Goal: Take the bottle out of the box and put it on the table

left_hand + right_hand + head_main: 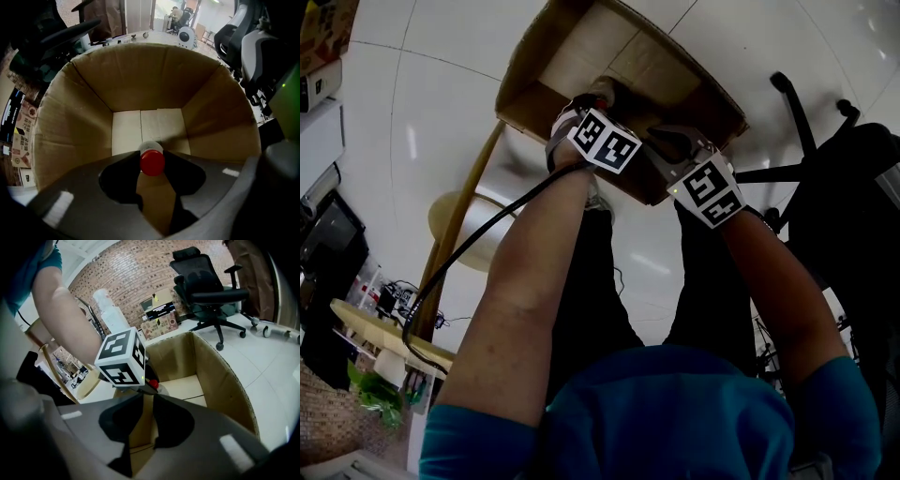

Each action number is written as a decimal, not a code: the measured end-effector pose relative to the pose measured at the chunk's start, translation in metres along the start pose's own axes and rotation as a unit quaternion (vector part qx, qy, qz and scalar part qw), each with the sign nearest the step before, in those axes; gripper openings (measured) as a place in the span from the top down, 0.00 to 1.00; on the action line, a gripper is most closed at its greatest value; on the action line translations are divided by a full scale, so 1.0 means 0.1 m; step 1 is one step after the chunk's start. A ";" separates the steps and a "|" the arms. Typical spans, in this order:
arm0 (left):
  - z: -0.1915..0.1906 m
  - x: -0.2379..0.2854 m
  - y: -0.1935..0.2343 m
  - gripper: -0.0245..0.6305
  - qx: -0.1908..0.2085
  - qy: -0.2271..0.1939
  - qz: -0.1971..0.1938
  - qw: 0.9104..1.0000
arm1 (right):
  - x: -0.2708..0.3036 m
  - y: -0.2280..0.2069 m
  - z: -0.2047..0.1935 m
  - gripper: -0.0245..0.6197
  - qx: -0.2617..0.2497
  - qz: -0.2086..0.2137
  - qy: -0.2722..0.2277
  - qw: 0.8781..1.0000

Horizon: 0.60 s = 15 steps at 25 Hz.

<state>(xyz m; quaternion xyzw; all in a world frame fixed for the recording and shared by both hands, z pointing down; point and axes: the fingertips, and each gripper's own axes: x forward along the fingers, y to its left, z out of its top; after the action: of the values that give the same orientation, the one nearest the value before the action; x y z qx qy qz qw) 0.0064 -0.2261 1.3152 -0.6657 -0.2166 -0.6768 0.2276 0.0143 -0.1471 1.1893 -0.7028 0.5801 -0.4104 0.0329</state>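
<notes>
An open cardboard box (581, 49) stands on the white floor below me. In the left gripper view I look straight down into the box (70, 131). A clear bottle with a red cap (152, 162) stands upright on its bottom. My left gripper (152, 164) reaches down inside, and its jaw tips press on both sides of the cap. In the right gripper view the left gripper's marker cube (123, 357) hides most of the bottle, with only the red cap (153, 383) showing. My right gripper (146, 395) sits at the box's near wall (140, 427), shut on the cardboard edge.
A black office chair (211, 291) stands on the tiled floor beyond the box, also seen at the right in the head view (839, 159). A round wooden stool (469, 230) is left of the box. A cluttered desk (380, 330) lies further left.
</notes>
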 end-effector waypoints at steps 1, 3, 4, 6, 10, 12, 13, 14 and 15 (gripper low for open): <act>0.02 -0.08 0.00 0.73 0.002 0.000 0.001 1.000 | -0.04 0.02 0.05 0.86 -0.001 -0.001 0.000 1.000; 0.07 -0.26 0.01 0.73 0.005 -0.003 0.006 1.000 | -0.13 0.07 0.18 0.86 -0.005 -0.003 -0.003 1.000; 0.09 -0.37 0.01 0.73 0.005 -0.004 0.011 1.000 | -0.17 0.10 0.26 0.86 -0.007 -0.003 -0.006 1.000; 0.12 -0.60 0.00 0.73 0.002 -0.007 0.016 1.000 | -0.29 0.19 0.45 0.86 -0.011 -0.004 -0.011 1.000; 0.21 -1.12 -0.10 0.73 -0.013 -0.013 0.011 1.000 | -0.60 0.39 0.79 0.86 -0.021 -0.003 -0.013 1.000; 0.41 -1.42 -0.07 0.73 -0.022 -0.023 0.015 0.999 | -0.80 0.39 1.04 0.86 -0.031 -0.002 -0.017 0.999; 0.56 -1.60 -0.02 0.73 -0.027 -0.031 0.020 0.999 | -0.93 0.35 1.22 0.86 -0.038 -0.002 -0.021 0.999; 0.73 -1.81 0.03 0.73 -0.032 -0.042 0.025 0.998 | -1.07 0.30 1.42 0.86 -0.045 -0.002 -0.026 0.999; 0.89 -2.05 0.07 0.73 -0.040 -0.053 0.027 0.997 | -1.23 0.28 1.62 0.86 -0.051 -0.003 -0.030 0.998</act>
<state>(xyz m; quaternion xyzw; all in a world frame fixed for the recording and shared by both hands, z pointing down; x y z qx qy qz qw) 0.0838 -0.1744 1.1122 -0.7150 -0.1831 -0.6421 0.2071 0.0935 -0.1223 1.0013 -0.7178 0.5965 -0.3588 0.0131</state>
